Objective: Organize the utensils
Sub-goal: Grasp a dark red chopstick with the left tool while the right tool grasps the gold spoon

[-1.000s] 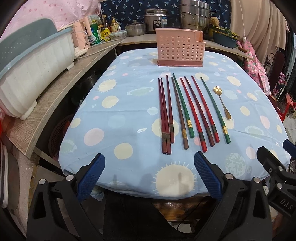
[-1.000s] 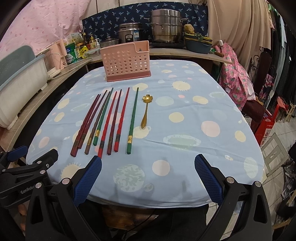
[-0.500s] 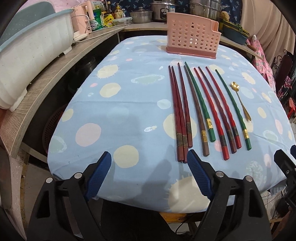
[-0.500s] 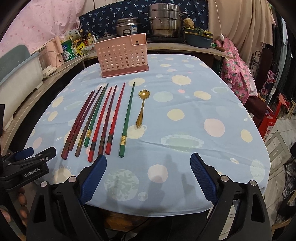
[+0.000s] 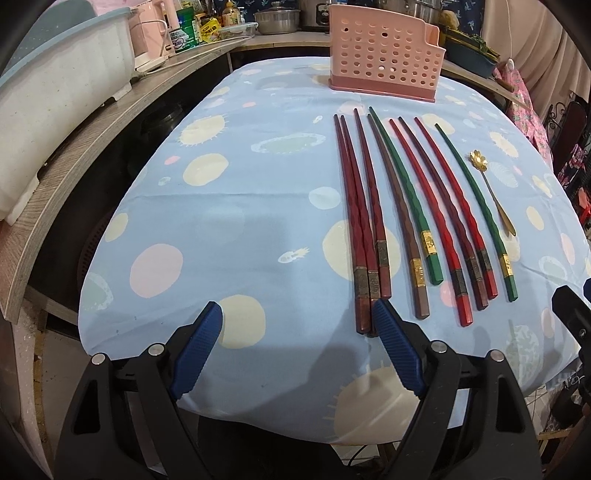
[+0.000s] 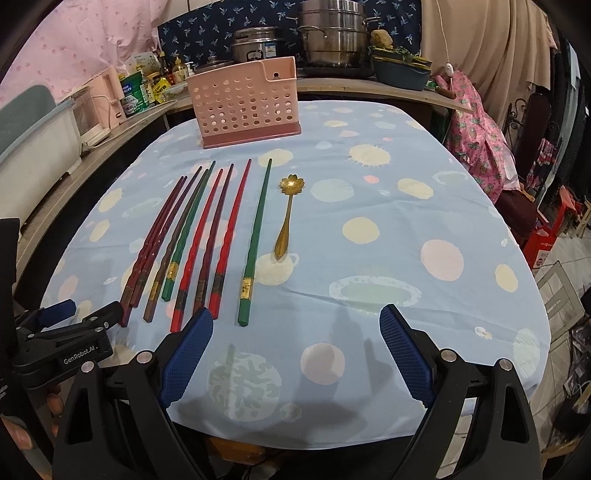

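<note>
The left gripper (image 5: 295,332) hung wide apart over the near edge of the tabletop (image 5: 240,192), holding nothing. Its right-hand blue pad (image 5: 397,350) sat just at the butt ends of the two dark red chopsticks (image 5: 356,221) on the left of the row; whether it touched them could not be told. The right gripper (image 6: 295,347) was likewise spread wide and empty, its left pad (image 6: 186,354) close to the ends of the red chopsticks (image 6: 199,243) in the middle of the row.

The chopsticks lay side by side on the blue spotted cloth, tips pointing away toward the pink perforated utensil holder (image 5: 384,51), which stood upright near the far edge of the tabletop, well apart from them. From left to right the row ran dark red, brown, green, red, dark red, red, then a lone green chopstick (image 6: 255,243) set slightly apart. Just to the right of that one lay a gold spoon (image 6: 286,218) with a flower-shaped bowl, its handle pointing toward the near edge.

A wooden counter (image 5: 92,147) ran along the left side, carrying a pale dish rack (image 5: 55,92). Steel pots (image 6: 332,33) stood on the counter behind the holder.
</note>
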`<state>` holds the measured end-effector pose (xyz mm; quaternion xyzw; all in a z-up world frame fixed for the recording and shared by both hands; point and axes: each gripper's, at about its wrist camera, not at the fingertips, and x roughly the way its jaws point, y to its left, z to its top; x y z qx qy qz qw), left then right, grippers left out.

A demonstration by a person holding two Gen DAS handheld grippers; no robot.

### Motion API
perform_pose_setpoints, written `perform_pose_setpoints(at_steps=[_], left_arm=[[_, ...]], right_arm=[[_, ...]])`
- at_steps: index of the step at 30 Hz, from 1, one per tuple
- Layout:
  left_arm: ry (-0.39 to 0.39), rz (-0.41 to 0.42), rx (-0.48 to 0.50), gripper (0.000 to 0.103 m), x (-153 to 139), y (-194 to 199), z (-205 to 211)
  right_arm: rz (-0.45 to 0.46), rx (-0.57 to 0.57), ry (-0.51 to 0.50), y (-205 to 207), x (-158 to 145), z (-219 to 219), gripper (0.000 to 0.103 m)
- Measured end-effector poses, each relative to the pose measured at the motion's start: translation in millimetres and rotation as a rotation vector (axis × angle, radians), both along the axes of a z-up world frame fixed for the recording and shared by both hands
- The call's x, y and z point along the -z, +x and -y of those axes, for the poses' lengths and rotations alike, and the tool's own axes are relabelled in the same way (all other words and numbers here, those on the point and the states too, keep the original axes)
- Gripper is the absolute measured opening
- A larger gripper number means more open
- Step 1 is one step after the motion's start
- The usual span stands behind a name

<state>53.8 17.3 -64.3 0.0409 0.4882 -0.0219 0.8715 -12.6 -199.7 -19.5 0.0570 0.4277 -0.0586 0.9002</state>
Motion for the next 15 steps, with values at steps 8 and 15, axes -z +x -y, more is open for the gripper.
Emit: perform_pose_setpoints(at_steps=[8,15], left_arm=[[0.013,0.006,-0.014,0.08,-0.1,8.4,-4.1],[0.017,-0.015,-0.001,0.072,5.7,10.8,-1.4]], right_arm=[[-0.01,-0.008,0.016,14.2,4.2,2.1,0.082],[-0.009,-0.004,0.046,35.1,5.4,9.7,0.077]])
